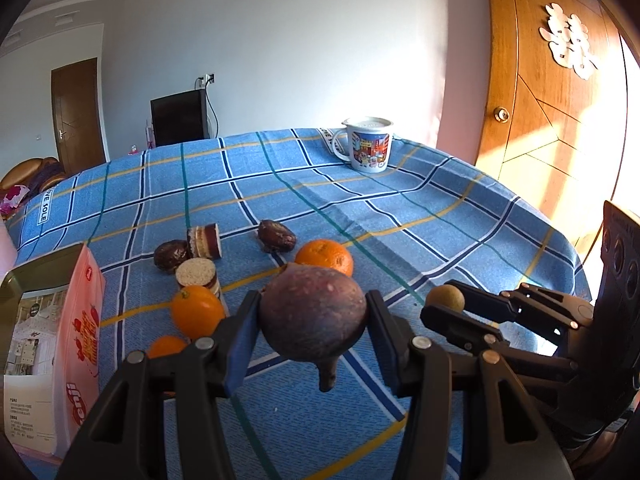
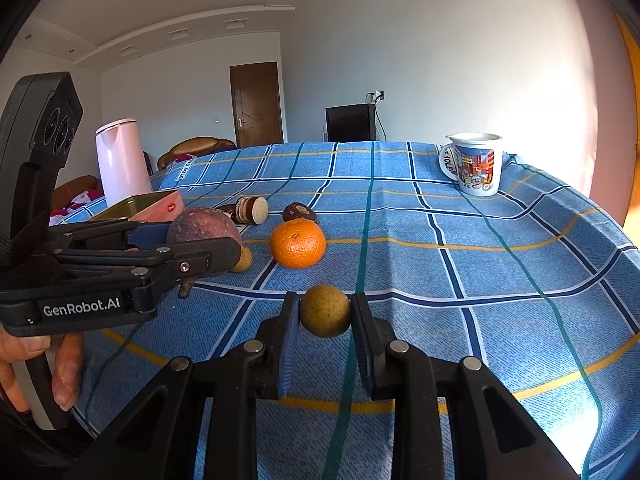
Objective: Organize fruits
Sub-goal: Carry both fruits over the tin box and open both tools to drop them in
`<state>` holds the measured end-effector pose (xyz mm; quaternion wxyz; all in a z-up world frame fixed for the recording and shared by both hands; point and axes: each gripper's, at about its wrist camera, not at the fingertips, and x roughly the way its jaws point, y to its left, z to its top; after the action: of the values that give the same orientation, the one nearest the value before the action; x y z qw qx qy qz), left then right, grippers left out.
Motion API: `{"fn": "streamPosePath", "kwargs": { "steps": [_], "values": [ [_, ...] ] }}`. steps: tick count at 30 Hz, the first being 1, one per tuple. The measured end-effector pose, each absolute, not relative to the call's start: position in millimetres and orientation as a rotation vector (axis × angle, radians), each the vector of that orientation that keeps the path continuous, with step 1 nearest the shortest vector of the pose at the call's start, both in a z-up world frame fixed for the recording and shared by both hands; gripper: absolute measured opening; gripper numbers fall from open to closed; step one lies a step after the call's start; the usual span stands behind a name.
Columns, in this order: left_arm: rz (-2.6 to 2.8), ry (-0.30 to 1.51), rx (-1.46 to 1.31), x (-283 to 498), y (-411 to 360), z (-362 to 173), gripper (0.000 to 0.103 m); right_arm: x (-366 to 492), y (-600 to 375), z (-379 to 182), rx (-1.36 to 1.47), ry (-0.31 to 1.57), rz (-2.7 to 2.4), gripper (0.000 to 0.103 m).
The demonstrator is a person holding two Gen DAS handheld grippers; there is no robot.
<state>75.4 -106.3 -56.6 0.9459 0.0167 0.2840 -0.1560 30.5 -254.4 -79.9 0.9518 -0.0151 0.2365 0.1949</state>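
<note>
Two fruits are in hand at once. The passion fruit (image 1: pixel 314 312), purple and dull-skinned with its stem hanging down, sits clamped between the pads of the left tool (image 1: pixel 313 320), lifted clear of the blue plaid cloth (image 1: pixel 360 208) that covers the desk. The small brownish-green round fruit (image 2: pixel 325 311), perhaps a longan, is pinched between the pads of the right tool (image 2: pixel 325 320), whose jaws are drawn in tight on it; whether it has left the cloth cannot be told.

Left lying on the cloth are a mandarin (image 1: pixel 325 257) just beyond the passion fruit, a smooth orange fruit (image 1: pixel 197 311) to the left of the left tool, and another orange one (image 1: pixel 167 346) partly hidden behind that tool's finger. Among them lie two dark wrinkled dates (image 1: pixel 276 235) and two chocolate-coated layered snacks (image 1: pixel 204 241), which are not fruit.

Judging by this, the sorting is at an early to middle stage: two pieces are gripped but not yet set down anywhere, and at least three citrus-like pieces remain loose. An open pink box (image 1: pixel 60 336) stands at the left edge, near the left tool; it looks a likely destination, though nothing shows fruit in it. A lidded printed mug (image 1: pixel 366 144) stands well apart at the far side.
</note>
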Motion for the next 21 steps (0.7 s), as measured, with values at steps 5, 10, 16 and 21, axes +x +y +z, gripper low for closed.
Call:
{"fn": "streamPosePath", "kwargs": {
  "steps": [5, 10, 16, 21],
  "values": [
    [-0.299, 0.552, 0.030, 70, -97, -51, 0.054, 28, -245, -68, -0.040, 0.453, 0.420, 0.027],
    [-0.275, 0.531, 0.018, 65, -85, -47, 0.054, 28, -233, -56, -0.054, 0.426, 0.446, 0.027],
    [-0.236, 0.508, 0.005, 61, -69, -42, 0.054, 28, -216, -44, -0.078, 0.402, 0.481, 0.027],
    [-0.195, 0.496, -0.009, 58, -52, -39, 0.054, 29, -199, -32, -0.100, 0.383, 0.516, 0.027]
  ]
}}
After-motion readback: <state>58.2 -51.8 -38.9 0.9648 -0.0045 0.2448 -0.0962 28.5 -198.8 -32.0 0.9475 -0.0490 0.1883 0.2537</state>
